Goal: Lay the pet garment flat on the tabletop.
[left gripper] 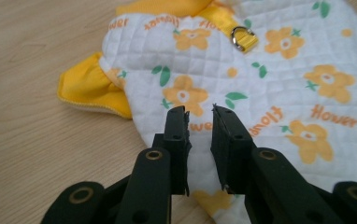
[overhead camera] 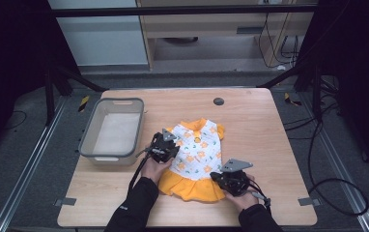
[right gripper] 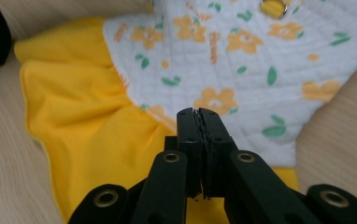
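A small quilted white dress [overhead camera: 197, 150] with orange flowers, yellow sleeves and a yellow skirt lies flat on the wooden table [overhead camera: 264, 145]. My left gripper [overhead camera: 174, 146] rests at the dress's left side. In the left gripper view its jaws [left gripper: 199, 109] stand a narrow gap apart over the white cloth [left gripper: 270, 70], close to a yellow sleeve [left gripper: 90, 88]. My right gripper [overhead camera: 217, 177] sits at the skirt's lower right. In the right gripper view its jaws [right gripper: 197, 112] are pressed together above the seam between white top [right gripper: 242, 56] and yellow skirt [right gripper: 78, 107].
A grey plastic bin [overhead camera: 120, 102] with nothing in it stands at the table's left. A round black cap [overhead camera: 218, 101] is set into the far side of the tabletop. A metal ring [left gripper: 242, 37] on a yellow strap lies on the dress's back. Cables trail on the floor to the right.
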Available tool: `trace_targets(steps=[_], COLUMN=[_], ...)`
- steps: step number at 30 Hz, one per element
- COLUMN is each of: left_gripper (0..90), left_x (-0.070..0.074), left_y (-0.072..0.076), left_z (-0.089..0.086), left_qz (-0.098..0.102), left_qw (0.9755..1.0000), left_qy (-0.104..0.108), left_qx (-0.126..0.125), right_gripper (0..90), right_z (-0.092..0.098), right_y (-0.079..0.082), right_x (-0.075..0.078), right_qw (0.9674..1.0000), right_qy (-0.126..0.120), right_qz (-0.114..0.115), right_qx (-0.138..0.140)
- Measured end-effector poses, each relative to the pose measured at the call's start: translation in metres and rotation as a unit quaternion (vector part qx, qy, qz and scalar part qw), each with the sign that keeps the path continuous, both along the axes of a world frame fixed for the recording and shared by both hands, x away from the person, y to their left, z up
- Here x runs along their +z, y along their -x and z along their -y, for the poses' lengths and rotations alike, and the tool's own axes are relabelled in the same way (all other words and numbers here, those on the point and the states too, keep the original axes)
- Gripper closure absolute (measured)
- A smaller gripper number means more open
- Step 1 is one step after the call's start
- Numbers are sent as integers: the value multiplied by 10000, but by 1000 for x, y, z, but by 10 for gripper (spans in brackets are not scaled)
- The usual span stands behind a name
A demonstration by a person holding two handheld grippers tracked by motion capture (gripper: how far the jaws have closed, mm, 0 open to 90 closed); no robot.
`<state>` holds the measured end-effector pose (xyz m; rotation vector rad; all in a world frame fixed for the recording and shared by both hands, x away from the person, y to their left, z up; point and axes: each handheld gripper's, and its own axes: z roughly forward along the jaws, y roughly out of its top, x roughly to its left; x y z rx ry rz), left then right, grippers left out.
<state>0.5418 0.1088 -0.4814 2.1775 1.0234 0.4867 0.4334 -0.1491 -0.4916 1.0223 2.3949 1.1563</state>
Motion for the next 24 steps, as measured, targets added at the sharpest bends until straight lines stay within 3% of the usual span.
trace_targets(steps=[4, 7, 13, 16, 18, 22, 24], left_gripper=[760, 767, 765, 724, 721, 762, 804], left_x=[-12, -13, -14, -7, 4, 21, 30], left_y=[-7, -10, -11, -8, -2, 13, 35], left_z=[0, 0, 1, -5, -11, -21, -27], left_qz=[-48, 9, 78, -11, 44, 132, 101], left_qw=[9998, 9999, 9998, 9997, 9992, 9985, 9981], left_qy=[-170, -85, -126, 90, 331, 526, 590], left_qx=[69, 114, 156, 212, 212, 98, -166], right_gripper=[890, 898, 900, 900, 900, 900, 900], right_z=[1, 2, 5, 6, 6, 8, 8], right_y=[3, 7, 14, 14, 13, 6, -9], right_x=[-8, -9, -9, -7, -4, 9, 20], right_qw=[9997, 9995, 9992, 9990, 9994, 9997, 9988], right_qy=[156, 158, 73, 49, -8, -245, -436], right_qz=[-202, -282, -378, -427, -323, -54, 168], right_qx=[-11, 30, 84, 95, 89, -5, -116])
